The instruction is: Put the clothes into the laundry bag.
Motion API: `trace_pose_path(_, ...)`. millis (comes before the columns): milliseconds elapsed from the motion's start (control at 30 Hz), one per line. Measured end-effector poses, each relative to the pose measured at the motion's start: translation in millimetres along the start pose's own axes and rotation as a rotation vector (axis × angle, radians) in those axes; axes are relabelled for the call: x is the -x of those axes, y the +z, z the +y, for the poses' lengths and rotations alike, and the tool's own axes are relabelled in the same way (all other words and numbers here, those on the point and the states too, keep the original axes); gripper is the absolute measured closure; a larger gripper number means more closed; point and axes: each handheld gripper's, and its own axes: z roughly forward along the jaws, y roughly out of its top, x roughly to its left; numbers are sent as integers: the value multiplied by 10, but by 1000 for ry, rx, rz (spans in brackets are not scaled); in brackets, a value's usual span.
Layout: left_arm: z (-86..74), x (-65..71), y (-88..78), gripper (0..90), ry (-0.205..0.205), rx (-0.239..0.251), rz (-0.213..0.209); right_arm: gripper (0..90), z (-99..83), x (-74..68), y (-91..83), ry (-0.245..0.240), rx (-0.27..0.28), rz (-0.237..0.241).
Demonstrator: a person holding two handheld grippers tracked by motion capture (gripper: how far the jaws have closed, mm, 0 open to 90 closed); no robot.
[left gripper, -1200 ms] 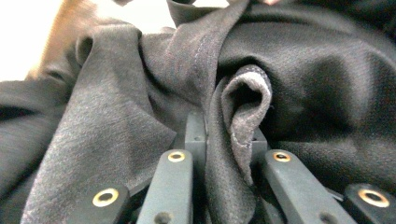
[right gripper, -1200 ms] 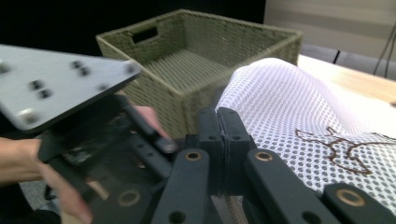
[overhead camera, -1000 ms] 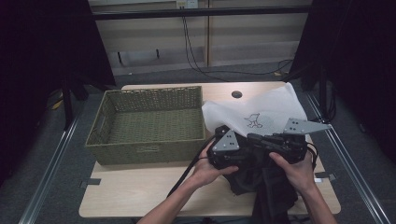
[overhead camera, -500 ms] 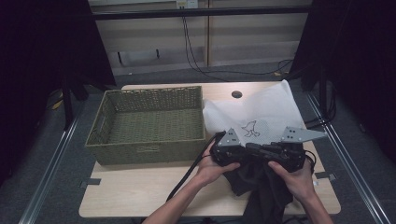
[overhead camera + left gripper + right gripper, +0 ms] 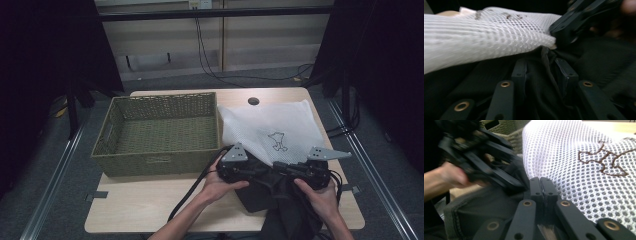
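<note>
A black garment (image 5: 260,196) lies bunched at the table's front right, partly over the near edge of a white mesh bag (image 5: 270,125). My two grippers point at each other above it. The left gripper (image 5: 262,175) has just been opening its jaws. In the left gripper view its jaws (image 5: 540,65) stand apart with a fold of the black garment (image 5: 604,65) loose between them, under the mesh bag (image 5: 486,37). The right gripper (image 5: 280,170) has its jaws (image 5: 541,180) pressed together on the garment's edge (image 5: 486,202), beside the mesh bag (image 5: 574,165).
A green wicker basket (image 5: 150,162) stands on the left half of the table, its right wall close to the left hand. A black cable (image 5: 192,192) trails from the left gripper to the front edge. A round hole (image 5: 253,101) sits in the tabletop at the back.
Both hands have come down toward the table with the black garment, which now rests lower on the tabletop. The grippers sit closer to the front edge than before.
</note>
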Motion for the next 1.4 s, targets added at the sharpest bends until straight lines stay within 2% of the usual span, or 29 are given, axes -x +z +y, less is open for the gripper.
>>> trace_pose_path(67,-14,32,-141,615,12,26,-8,894,-16,0,13,-3,-15,-5)
trace_pose_path(100,-14,32,-141,598,12,26,-8,895,-16,-8,18,-10,-21,-14)
trace_pose_path(133,-35,35,-312,583,17,52,1,895,-16,-9,17,-17,-26,-19)
trace_pose_path(167,-35,35,-312,579,17,52,1,895,-16,-9,17,-17,-26,-19)
trace_pose_path(200,-53,16,-424,579,1,68,7,895,-21,10,9,-14,-29,-24)
trace_pose_path(267,-129,-45,-654,630,1,80,27,895,-37,30,6,-8,-24,-18)
trace_pose_path(300,-129,-45,-654,673,1,80,27,895,-37,30,6,-8,-24,-18)
trace_pose_path(333,-223,-90,-767,726,-11,70,43,894,-53,36,-4,-7,-28,-20)
trace_pose_path(367,-276,-114,-800,743,-8,42,55,894,-53,37,-7,-8,-26,-19)
trace_pose_path(400,-276,-114,-800,758,-8,42,55,894,-53,37,-7,-8,-26,-19)
trace_pose_path(433,-391,-146,-798,764,-9,3,89,894,-54,39,-18,-9,-27,-21)
trace_pose_path(467,-391,-146,-798,763,-9,3,89,894,-55,40,-19,-11,-27,-22)
trace_pose_path(533,-534,-188,-745,724,-44,-26,107,894,-57,40,-21,-12,-27,-21)
trace_pose_path(567,-534,-188,-745,707,-44,-26,107,894,-57,40,-21,-12,-27,-21)
trace_pose_path(667,-647,-241,-686,650,-86,-69,104,893,-65,34,-50,-15,-32,-19)
trace_pose_path(800,-688,-254,-575,573,-84,-89,111,893,-90,30,-101,-17,-31,-21)
trace_pose_path(900,-682,-247,-509,549,-107,-98,111,893,-111,13,-144,-20,-33,-20)
trace_pose_path(967,-654,-221,-472,564,-128,-89,84,892,-129,10,-175,-21,-35,-19)
trace_pose_path(1000,-632,-203,-454,574,-113,-96,88,892,-136,10,-190,-18,-35,-15)
trace_pose_path(1033,-609,-184,-432,577,-83,-110,122,892,-142,13,-198,-20,-33,-12)
trace_pose_path(1133,-589,-190,-391,577,-101,-102,123,891,-149,15,-210,-17,-32,-9)
trace_pose_path(1167,-592,-209,-344,577,-98,-108,140,891,-149,17,-205,-18,-34,-4)
trace_pose_path(1200,-607,-229,-321,577,-118,-106,131,891,-148,18,-202,-19,-32,-3)
trace_pose_path(1233,-607,-229,-321,577,-118,-106,131,891,-148,18,-202,-19,-32,-3)
trace_pose_path(1267,-625,-256,-288,607,-120,-140,151,890,-142,21,-189,-20,-34,-7)
trace_pose_path(1300,-625,-256,-288,695,-120,-140,151,890,-142,21,-189,-20,-34,-7)
trace_pose_path(1333,-634,-276,-294,695,-139,-119,108,890,-139,23,-182,-24,-34,-6)
trace_pose_path(1367,-624,-266,-317,853,-118,-119,104,890,-135,27,-166,-22,-39,-9)
trace_pose_path(1400,-615,-261,-334,864,-123,-111,89,890,-133,35,-154,-24,-37,-7)
